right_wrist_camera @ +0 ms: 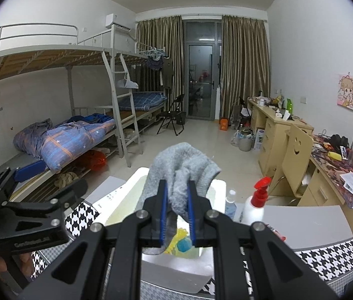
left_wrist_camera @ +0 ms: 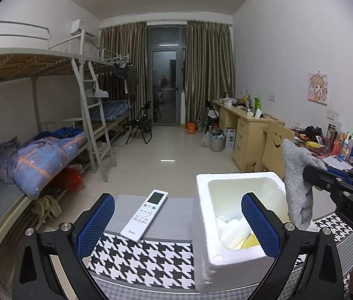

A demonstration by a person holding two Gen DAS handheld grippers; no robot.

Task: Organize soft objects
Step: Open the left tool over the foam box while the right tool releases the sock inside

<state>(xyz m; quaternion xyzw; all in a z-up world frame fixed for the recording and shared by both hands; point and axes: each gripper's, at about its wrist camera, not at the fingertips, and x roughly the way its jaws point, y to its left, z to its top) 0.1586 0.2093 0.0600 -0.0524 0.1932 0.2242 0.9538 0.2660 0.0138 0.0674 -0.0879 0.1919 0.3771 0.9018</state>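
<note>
My right gripper is shut on a grey fuzzy sock and holds it above the white foam box. In the left wrist view the sock hangs from the right gripper over the box's right rim. My left gripper is open and empty, its blue pads on either side of the box's left wall. Inside the box lie pale soft items and yellow and blue pieces.
A white remote lies on the grey and houndstooth table cover left of the box. A red-capped pump bottle and a small clear bottle stand right of the box. Bunk beds stand left, desks right.
</note>
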